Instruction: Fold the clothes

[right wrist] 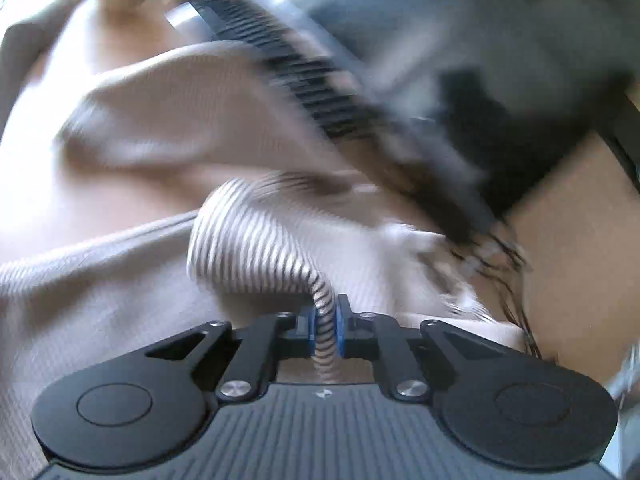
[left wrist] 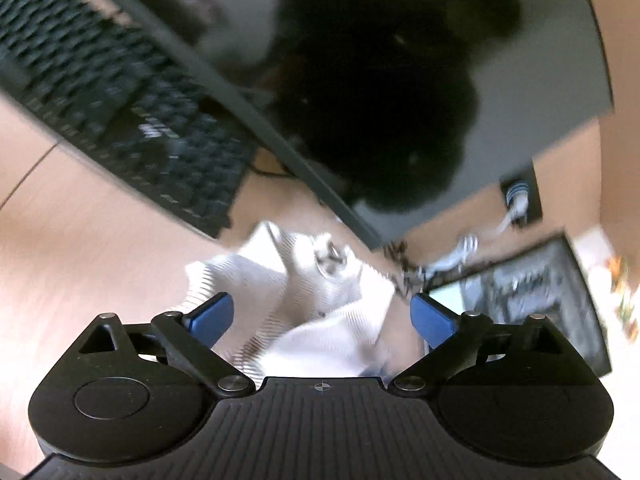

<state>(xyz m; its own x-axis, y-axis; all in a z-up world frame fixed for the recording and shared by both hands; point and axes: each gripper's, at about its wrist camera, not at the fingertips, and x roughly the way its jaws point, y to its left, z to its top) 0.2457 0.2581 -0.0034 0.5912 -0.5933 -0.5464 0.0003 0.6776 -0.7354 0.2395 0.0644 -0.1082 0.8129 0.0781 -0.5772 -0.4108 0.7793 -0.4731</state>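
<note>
A pale ribbed garment [right wrist: 168,128] lies crumpled on a light wooden tabletop [left wrist: 80,240]. In the right wrist view it fills most of the picture, spreading from lower left toward upper centre, and a striped ribbed edge [right wrist: 256,240] bulges up from it and narrows into a thin band. The right claw [right wrist: 325,330] is pinched tight on that band, its blue pads pressing both sides.

The left wrist view shows the same garment [left wrist: 304,304] smaller, bunched into a heap just ahead of the left claw [left wrist: 322,316], with a round metal fastener [left wrist: 332,260] near its top. The left claw stands wide, blue pads [left wrist: 212,316] on either side of the heap and not pressing it.

Only the left view shows what lies beyond: a black keyboard [left wrist: 120,112] at upper left, a dark bundle [left wrist: 380,100] on a grey surface [left wrist: 540,80], and a tangle of cables [left wrist: 420,268] to the right. Both views are blurred.
</note>
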